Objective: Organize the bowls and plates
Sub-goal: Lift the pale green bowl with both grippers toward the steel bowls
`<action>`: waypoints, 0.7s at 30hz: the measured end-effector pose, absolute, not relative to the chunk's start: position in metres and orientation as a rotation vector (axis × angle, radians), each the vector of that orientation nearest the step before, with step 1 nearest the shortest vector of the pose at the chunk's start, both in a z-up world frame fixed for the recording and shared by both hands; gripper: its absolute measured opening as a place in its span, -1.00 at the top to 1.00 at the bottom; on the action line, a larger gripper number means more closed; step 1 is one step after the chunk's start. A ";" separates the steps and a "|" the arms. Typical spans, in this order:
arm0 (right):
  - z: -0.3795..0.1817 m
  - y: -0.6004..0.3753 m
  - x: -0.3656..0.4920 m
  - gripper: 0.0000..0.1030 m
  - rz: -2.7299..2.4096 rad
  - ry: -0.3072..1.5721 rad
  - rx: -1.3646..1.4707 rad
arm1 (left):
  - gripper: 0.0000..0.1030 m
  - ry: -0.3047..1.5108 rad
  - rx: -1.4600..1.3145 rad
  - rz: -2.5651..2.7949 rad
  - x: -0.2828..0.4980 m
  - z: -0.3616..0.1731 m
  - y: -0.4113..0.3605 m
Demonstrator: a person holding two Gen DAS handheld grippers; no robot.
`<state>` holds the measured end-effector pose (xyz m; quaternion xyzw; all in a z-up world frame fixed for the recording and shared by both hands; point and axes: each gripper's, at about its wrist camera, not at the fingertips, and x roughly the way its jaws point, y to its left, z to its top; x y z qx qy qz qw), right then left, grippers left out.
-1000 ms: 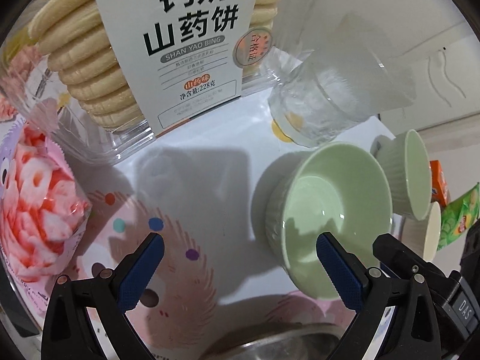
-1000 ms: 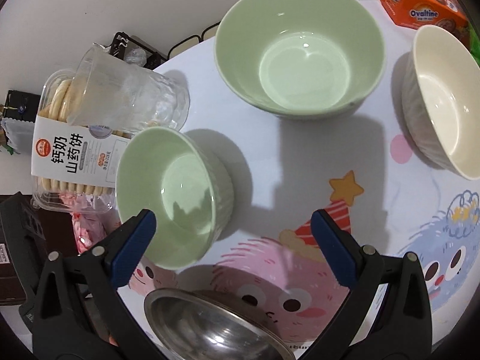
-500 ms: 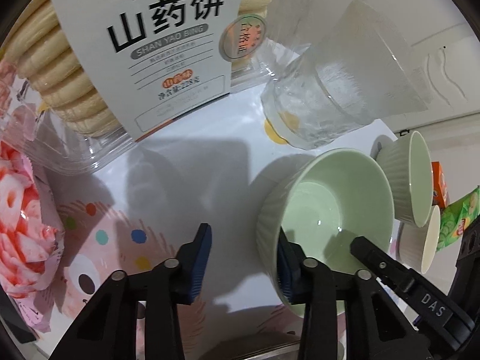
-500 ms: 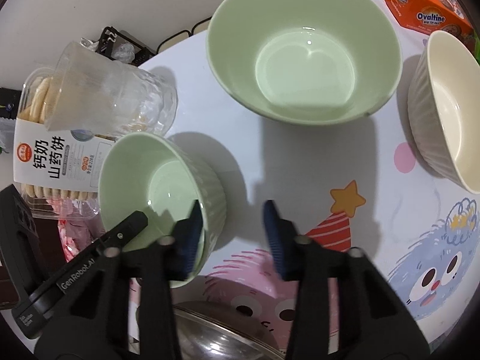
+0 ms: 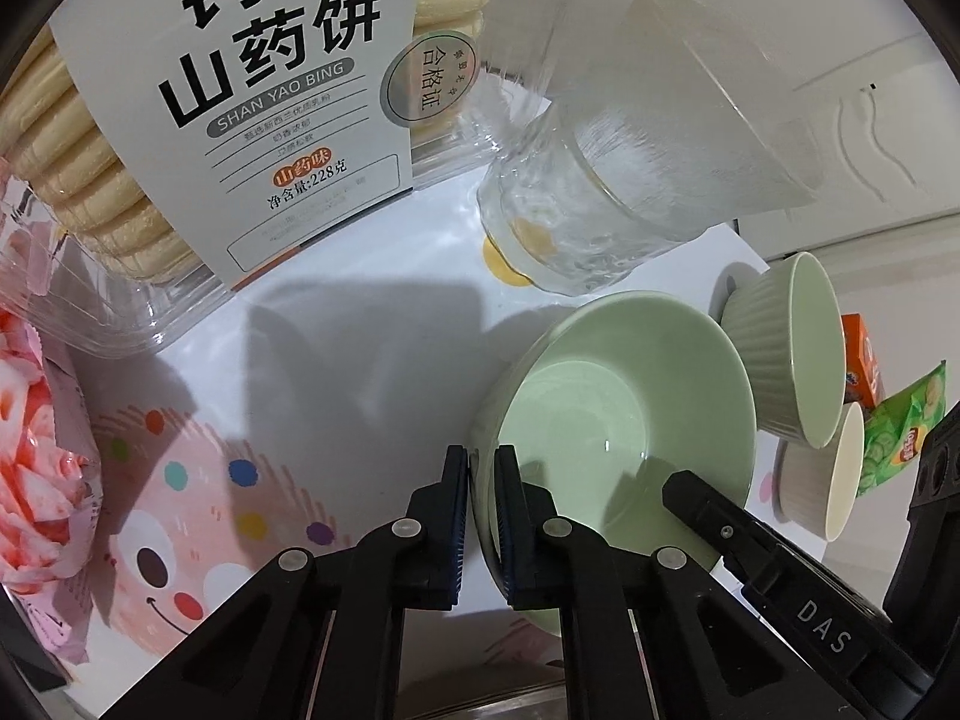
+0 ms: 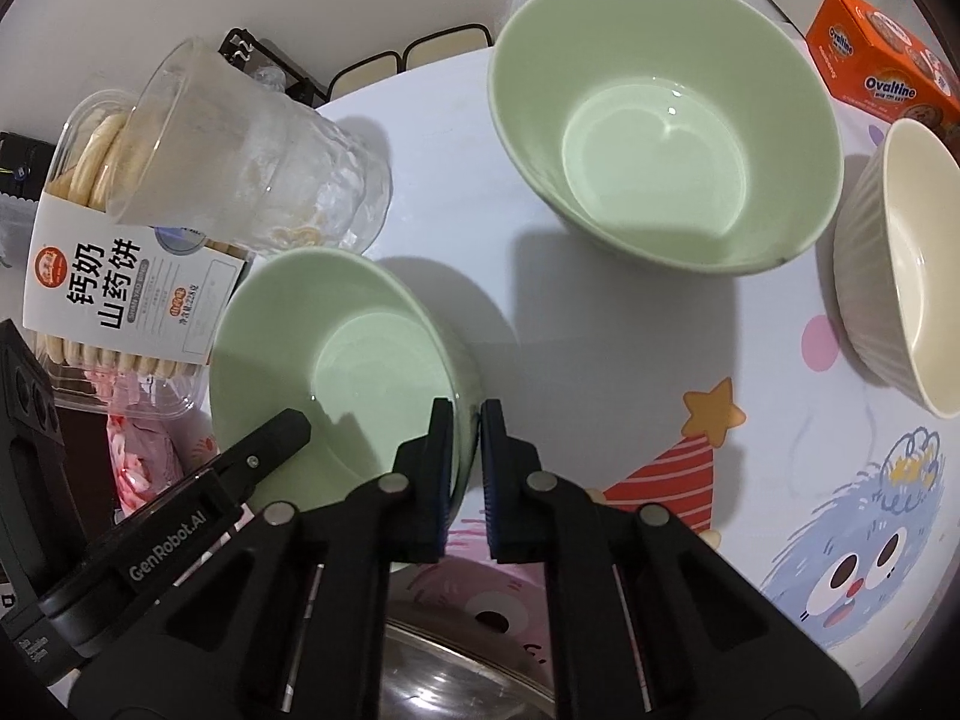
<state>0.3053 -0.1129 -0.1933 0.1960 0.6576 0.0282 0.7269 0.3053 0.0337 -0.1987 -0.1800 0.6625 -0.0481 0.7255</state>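
Note:
A small pale green ribbed bowl (image 5: pixel 624 414) (image 6: pixel 336 372) stands on the patterned tablecloth. My left gripper (image 5: pixel 480 516) is shut on its left rim. My right gripper (image 6: pixel 463 468) is shut on its right rim, one pad inside the bowl and one outside. A larger green bowl (image 6: pixel 666 138) stands behind it, also in the left wrist view (image 5: pixel 792 354). A cream ribbed bowl (image 6: pixel 900 264) stands at the right, and shows in the left wrist view (image 5: pixel 834 480).
A clear glass cup (image 6: pixel 252 174) (image 5: pixel 624 162) stands just behind the small bowl. A biscuit box (image 5: pixel 228 102) (image 6: pixel 114 276) and a pink snack bag (image 5: pixel 42 450) lie left. An orange Ovaltine box (image 6: pixel 882 66) is far right. A steel bowl (image 6: pixel 456 678) sits below the grippers.
Both grippers have closed from wide open onto opposite rims of the small green bowl. Both moved in closer to it.

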 end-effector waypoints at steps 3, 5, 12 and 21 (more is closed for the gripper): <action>-0.195 -0.114 0.306 0.79 0.065 1.458 0.443 | 0.86 1.465 -0.399 -0.099 0.307 -0.199 0.030; -0.196 -0.118 0.304 0.79 0.067 1.466 0.443 | 0.86 1.464 -0.397 -0.096 0.303 -0.196 0.037; -0.195 -0.118 0.303 0.79 0.079 1.456 0.430 | 0.87 1.446 -0.366 -0.091 0.299 -0.192 0.050; -0.183 -0.109 0.290 0.79 0.099 1.423 0.416 | 0.87 1.416 -0.342 -0.099 0.291 -0.164 0.047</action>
